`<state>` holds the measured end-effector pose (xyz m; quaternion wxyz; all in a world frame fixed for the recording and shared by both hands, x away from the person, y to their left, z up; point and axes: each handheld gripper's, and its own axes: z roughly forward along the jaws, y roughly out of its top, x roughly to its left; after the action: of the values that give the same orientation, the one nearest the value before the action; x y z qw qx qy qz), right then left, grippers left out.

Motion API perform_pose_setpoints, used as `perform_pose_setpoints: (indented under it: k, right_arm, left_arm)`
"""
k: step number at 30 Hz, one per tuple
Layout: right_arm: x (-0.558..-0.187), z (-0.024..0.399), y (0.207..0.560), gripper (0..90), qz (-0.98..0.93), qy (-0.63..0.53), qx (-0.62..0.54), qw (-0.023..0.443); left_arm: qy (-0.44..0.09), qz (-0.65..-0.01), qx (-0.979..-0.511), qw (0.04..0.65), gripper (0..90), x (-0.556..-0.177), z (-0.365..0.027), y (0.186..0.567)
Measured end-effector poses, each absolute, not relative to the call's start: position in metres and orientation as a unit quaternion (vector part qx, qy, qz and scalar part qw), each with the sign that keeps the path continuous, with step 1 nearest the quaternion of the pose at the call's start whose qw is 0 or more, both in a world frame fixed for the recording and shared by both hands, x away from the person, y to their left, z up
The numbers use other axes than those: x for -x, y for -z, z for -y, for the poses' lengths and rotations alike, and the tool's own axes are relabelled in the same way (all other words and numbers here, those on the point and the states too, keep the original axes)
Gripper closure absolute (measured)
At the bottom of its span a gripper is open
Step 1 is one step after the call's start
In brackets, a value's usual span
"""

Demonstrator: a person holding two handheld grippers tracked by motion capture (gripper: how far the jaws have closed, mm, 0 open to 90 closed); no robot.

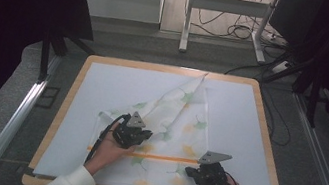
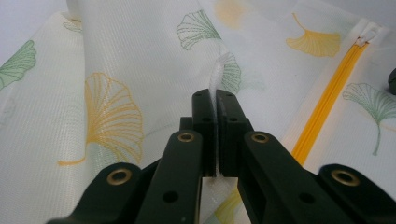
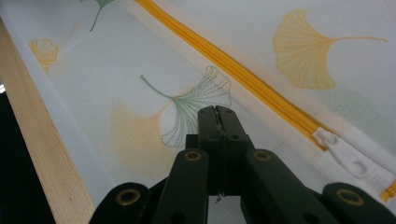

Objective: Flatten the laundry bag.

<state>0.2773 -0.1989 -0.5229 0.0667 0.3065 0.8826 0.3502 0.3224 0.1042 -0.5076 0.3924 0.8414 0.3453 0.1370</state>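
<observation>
High view shows a white mesh bag (image 1: 172,124) printed with ginkgo leaves lying on the pale table (image 1: 247,131), one corner drawn toward the far edge. Its yellow zipper (image 1: 161,158) runs across near the person's side. Left gripper (image 1: 142,137) has its jaws pinched on a raised fold of the mesh. Right gripper (image 1: 188,171) is clamped on the fabric just beside the white zipper pull (image 3: 348,158).

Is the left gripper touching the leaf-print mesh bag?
Touching. In the left gripper view, the left gripper is shut on a pinched ridge of the mesh bag.
</observation>
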Motion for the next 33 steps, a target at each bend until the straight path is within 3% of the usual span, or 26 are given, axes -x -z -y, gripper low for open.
perform_pose_setpoints:
  k: [33]
  right_arm:
    - [-0.279,0.201,0.524,88.9,-0.881,-0.355,-0.308,0.059]
  left_arm:
    - [-0.158,-0.359,-0.835,0.386,88.5,-0.348,-0.133,0.480]
